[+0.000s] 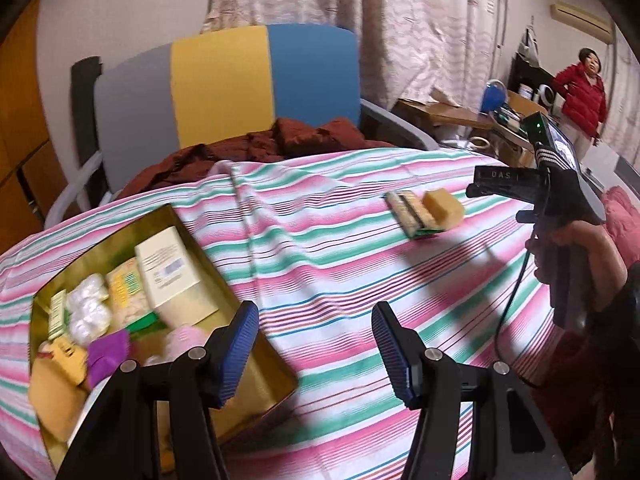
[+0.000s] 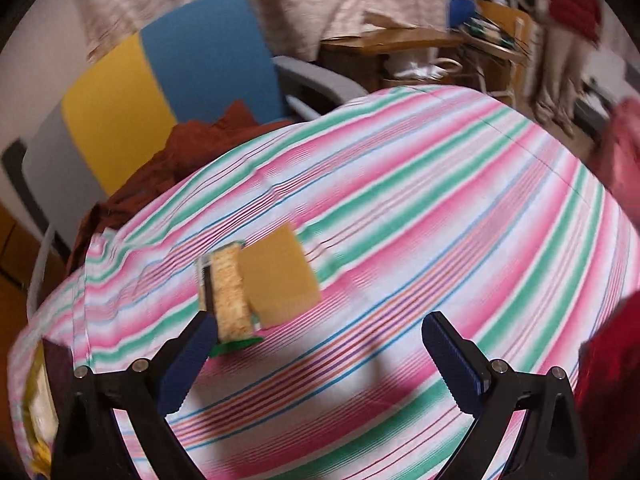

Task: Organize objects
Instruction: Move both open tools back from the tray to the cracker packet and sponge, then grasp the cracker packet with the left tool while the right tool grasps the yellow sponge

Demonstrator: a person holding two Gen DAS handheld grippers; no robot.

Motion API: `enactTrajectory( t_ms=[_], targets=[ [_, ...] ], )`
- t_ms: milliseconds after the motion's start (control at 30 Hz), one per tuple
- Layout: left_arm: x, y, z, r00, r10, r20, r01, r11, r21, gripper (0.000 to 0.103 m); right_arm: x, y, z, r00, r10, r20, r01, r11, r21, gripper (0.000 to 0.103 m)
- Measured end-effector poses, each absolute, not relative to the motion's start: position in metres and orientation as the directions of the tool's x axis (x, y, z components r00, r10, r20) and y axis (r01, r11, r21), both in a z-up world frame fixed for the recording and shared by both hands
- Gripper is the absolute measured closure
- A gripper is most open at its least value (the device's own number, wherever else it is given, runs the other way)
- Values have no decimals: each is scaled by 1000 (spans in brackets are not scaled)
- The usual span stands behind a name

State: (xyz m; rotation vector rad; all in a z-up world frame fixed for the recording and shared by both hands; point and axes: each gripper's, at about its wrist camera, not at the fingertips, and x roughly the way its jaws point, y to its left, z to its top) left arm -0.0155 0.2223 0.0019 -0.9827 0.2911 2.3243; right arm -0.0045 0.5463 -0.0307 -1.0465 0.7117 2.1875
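With both grippers open and empty, the right gripper (image 2: 316,356) reaches for the yellow sponge (image 2: 280,276) and cracker packet (image 2: 230,292) just ahead of its left finger, needing a leftward shift before closing, while the left gripper (image 1: 316,344) hovers beside the gold tin (image 1: 256,344).

A grey, yellow and blue chair (image 1: 224,84) holds a rust-red garment (image 1: 280,144) before patterned curtains (image 1: 420,20).

Tricolour chair (image 1: 224,88) before pale patterned curtains (image 1: 420,20).
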Motion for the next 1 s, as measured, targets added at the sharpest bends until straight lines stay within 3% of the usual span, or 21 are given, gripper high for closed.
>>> enactTrajectory(
  t_ms=[300, 600, 1000],
  targets=[
    [-41, 294, -11, -468, 482, -741, -654, -753, -77, 43, 20, 580, -42, -522, 227, -822, -782, -513, 354, 0],
    [-84, 372, -42, -360, 485, -797, -674, -726, -137, 44, 19, 575, -38, -573, 182, -799, -745, -521, 416, 0],
    [-134, 459, -73, -314, 442, -840, -708, -698, -102, 43, 21, 584, -47, -605, 118, -787, -729, -481, 488, 0]
  ],
)
